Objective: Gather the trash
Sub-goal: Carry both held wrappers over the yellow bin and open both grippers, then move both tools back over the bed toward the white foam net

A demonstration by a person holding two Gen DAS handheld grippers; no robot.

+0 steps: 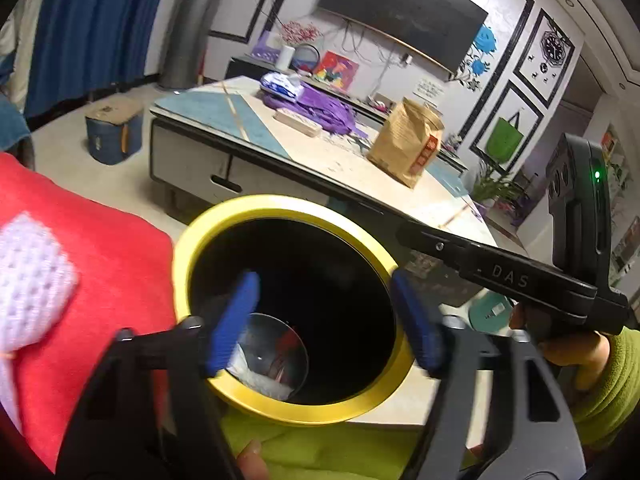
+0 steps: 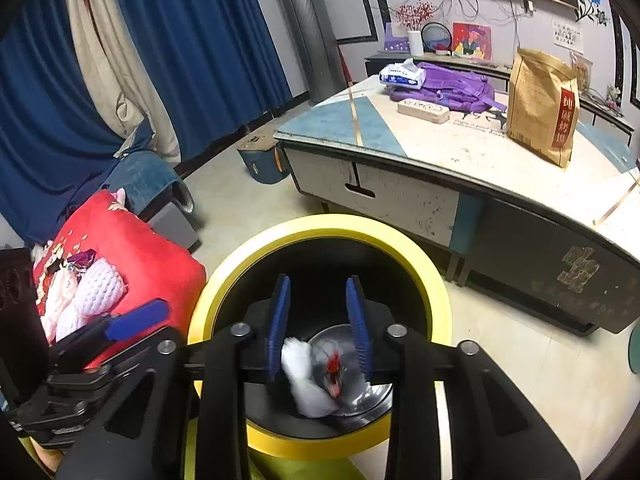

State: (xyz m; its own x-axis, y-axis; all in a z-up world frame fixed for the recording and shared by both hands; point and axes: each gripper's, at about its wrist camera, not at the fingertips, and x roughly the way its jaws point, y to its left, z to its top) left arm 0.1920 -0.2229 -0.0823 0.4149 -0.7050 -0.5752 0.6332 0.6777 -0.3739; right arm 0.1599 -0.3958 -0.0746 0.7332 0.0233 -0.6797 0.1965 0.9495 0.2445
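Observation:
A black trash bin with a yellow rim [image 1: 280, 204] [image 2: 320, 228] stands on the floor below both grippers. White crumpled trash [image 2: 304, 376] and a red scrap [image 2: 334, 372] lie at its shiny bottom; they also show in the left wrist view [image 1: 260, 376]. My left gripper [image 1: 328, 320] is open and empty over the bin mouth. My right gripper [image 2: 320, 328] is open and empty above the bin. White foam net trash [image 2: 96, 288] [image 1: 32, 276] and wrappers lie on a red cushion [image 2: 132, 252] [image 1: 108, 264] left of the bin.
A low table [image 2: 460, 148] [image 1: 304, 152] behind the bin carries a brown paper bag [image 2: 540, 108], a purple backpack [image 2: 452, 84], a tissue pack [image 2: 402, 74] and a power strip. A blue box [image 2: 260, 160] sits on the floor by blue curtains.

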